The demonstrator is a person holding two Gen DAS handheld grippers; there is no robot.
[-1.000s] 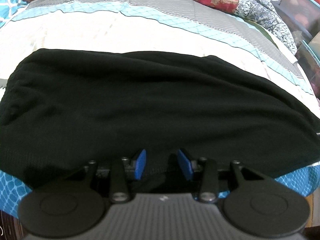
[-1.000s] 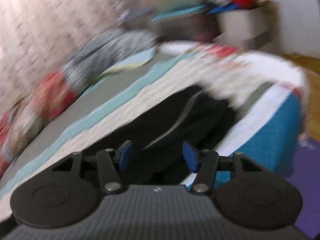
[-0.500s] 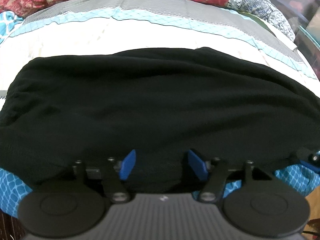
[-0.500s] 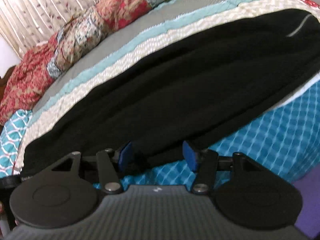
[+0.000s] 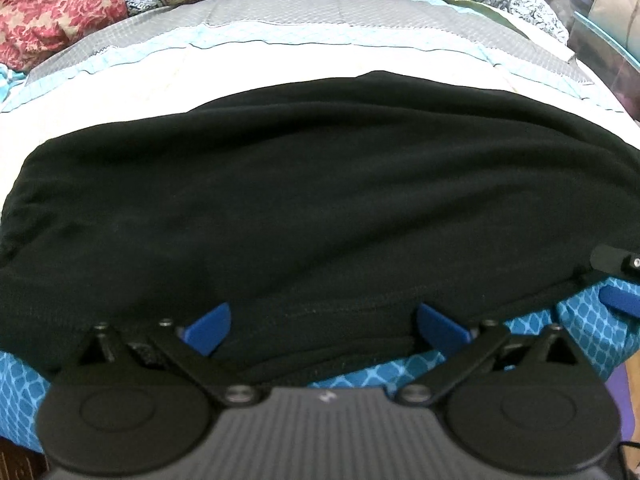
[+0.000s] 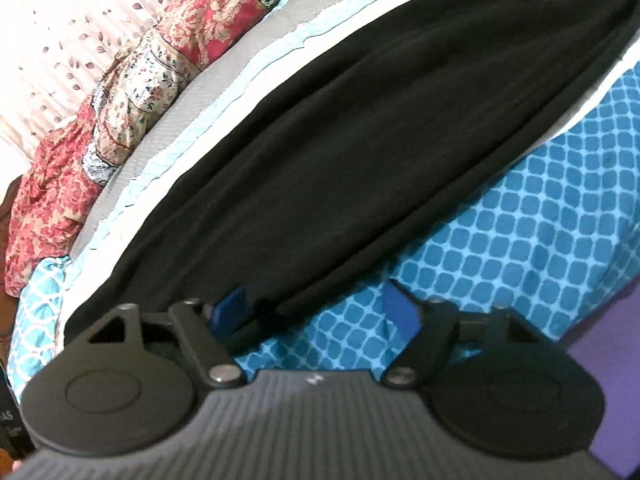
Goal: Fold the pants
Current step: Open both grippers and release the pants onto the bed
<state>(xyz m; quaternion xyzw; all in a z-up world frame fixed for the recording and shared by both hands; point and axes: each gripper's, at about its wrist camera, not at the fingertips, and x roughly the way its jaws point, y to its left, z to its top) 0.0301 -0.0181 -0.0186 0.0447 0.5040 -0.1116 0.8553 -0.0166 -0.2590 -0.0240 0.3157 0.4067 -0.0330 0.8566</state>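
Black pants [image 5: 320, 200] lie lengthwise across the bed, and their near hem hangs over the bed's front edge. My left gripper [image 5: 324, 330] is at that hem, its jaws opening wide; the hem lies between the blue pads [image 5: 208, 330] without being pinched. Further right along the same edge, my right gripper [image 6: 316, 312] is also opening. A fold of the pants [image 6: 360, 140] lies beside its left pad [image 6: 232, 310], and the right pad is over the blue sheet. The right gripper's fingertip [image 5: 618, 294] shows at the right edge of the left wrist view.
The bedcover [image 5: 280, 64] has white, light-blue and grey bands. A floral quilt [image 5: 80, 12] is bunched along the far side. A blue patterned sheet [image 6: 520, 220] covers the bed's front. A purple mat [image 6: 600, 380] lies on the floor, and plastic bins [image 5: 608, 20] stand far right.
Both grippers' jaws have spread wider, and the left no longer pinches the hem. The right gripper swung down from facing the room to the near edge of the pants.
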